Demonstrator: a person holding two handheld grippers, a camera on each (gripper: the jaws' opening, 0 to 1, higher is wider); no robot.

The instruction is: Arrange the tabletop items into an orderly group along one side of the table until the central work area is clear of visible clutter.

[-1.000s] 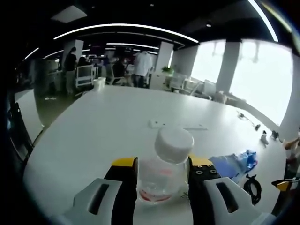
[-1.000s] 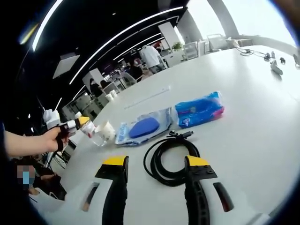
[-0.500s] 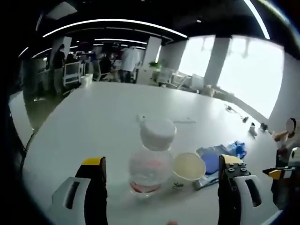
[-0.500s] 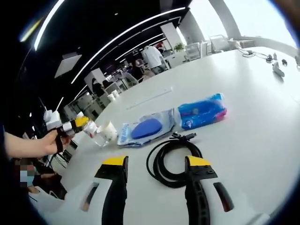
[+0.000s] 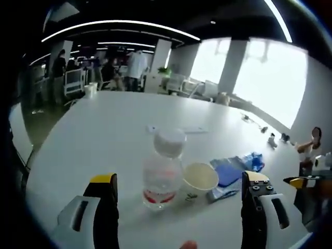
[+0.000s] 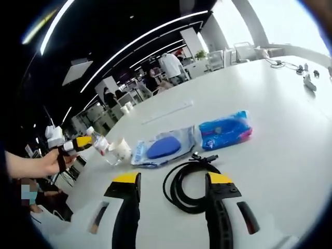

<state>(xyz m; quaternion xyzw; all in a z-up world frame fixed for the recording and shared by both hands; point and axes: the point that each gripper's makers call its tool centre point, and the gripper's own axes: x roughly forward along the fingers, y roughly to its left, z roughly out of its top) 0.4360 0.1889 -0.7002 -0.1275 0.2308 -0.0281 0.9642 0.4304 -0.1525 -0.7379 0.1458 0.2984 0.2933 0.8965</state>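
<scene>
An open-plan office with strip lights overhead and bright windows surrounds a broad white surface (image 5: 104, 145).

Nearest in the right gripper view, the right gripper (image 6: 171, 185) has its jaws spread wide and empty, reaching either side of a coiled black cable (image 6: 188, 182). The coil lies flat between the jaws, its plug end pointing toward one o'clock. It looks light and floppy, likely to sag if pinched at one strand; gripping across the bundled loops should carry it better. Beyond it at twelve o'clock lies a clear pouch with a blue pad (image 6: 162, 148), and at one o'clock a blue packet (image 6: 224, 129), long axis running across the view; both look soft, light and crinkly, so an edge is the likely place to take hold.

In the left gripper view, the left gripper (image 5: 179, 188) is also wide open and holds nothing. Just ahead at twelve o'clock stands a plastic bottle (image 5: 162, 174), upright, white cap up, nearly empty and so light and easily tipped; its smooth body is best squeezed mid-height. Touching or just beside it at one o'clock stands a paper cup (image 5: 198, 180), mouth up, thin-walled and crushable. Farther off, small items dot the far edge, too small to identify.
</scene>
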